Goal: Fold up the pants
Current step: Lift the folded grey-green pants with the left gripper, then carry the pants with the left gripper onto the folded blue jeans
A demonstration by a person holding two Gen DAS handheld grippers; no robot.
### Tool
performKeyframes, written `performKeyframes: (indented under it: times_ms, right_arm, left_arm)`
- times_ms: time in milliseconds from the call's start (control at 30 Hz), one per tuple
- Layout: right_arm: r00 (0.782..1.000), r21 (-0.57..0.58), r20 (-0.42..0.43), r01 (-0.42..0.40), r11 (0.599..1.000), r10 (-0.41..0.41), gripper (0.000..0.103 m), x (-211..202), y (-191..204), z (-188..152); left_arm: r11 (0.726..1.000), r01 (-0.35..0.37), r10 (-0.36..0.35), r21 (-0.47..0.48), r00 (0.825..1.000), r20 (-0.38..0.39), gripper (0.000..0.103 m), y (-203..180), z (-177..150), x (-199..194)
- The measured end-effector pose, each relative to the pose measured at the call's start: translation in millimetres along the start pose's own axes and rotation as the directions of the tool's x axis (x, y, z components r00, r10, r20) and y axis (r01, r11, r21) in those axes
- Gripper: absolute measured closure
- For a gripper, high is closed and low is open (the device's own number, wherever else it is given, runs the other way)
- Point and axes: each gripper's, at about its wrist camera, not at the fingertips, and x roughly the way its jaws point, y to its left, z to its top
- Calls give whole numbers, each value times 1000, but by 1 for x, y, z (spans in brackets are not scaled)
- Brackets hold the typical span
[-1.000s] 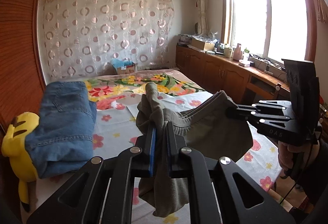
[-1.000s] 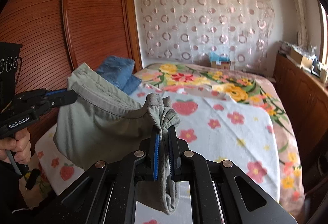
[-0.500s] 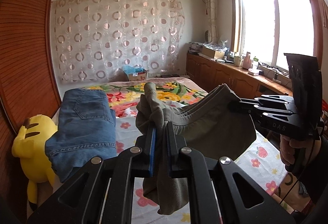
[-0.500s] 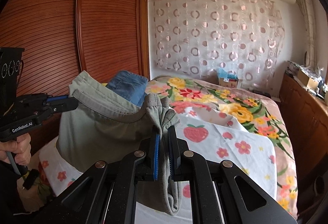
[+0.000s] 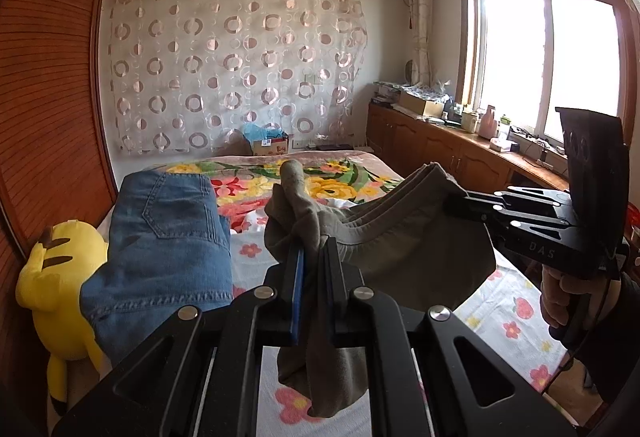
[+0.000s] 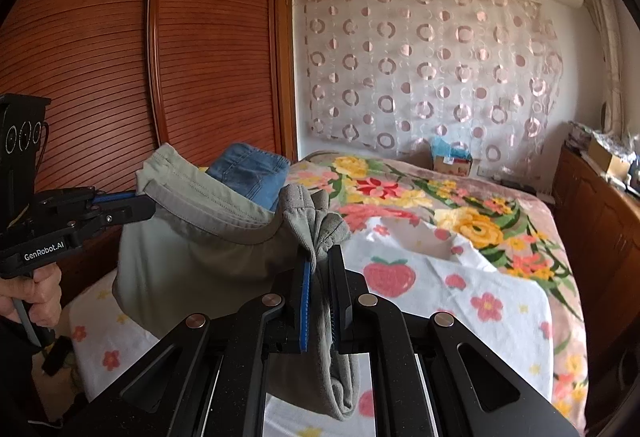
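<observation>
Above floral bedding (image 5: pixel 504 301), both grippers' jaws pinch bunched, soft olive pants (image 5: pixel 416 261) taut.

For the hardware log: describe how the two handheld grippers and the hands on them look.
Both are matte black linkage frames with silver rivets and blue-lined fingers. The left gripper reads "GenRobot.AI", the right gripper "DAS". Bare hands grip the handles; the right one shows a dark sleeve and thin cable.

A bed (image 6: pixel 532 221) carries folded jeans (image 5: pixel 168 237) on its flowered sheet (image 6: pixel 480 301).

"GenRobot.AI" on left tongs (image 6: pixel 148 207) body; "DAS" on right tongs (image 5: pixel 450 203) body.
</observation>
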Motion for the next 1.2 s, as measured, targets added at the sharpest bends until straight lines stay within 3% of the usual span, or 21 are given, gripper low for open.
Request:
performKeyframes:
  times_ms: [700, 1200]
  right_arm:
    - [997, -76, 49, -47, 996, 51, 95, 58, -18, 51]
    - [984, -146, 26, -170, 975, 175, 95, 182, -8, 82]
  left_arm:
    - [996, -84, 85, -20, 995, 43, 93, 41, 54, 22]
    - [969, -225, 226, -103, 974, 5, 93, 105, 24, 13]
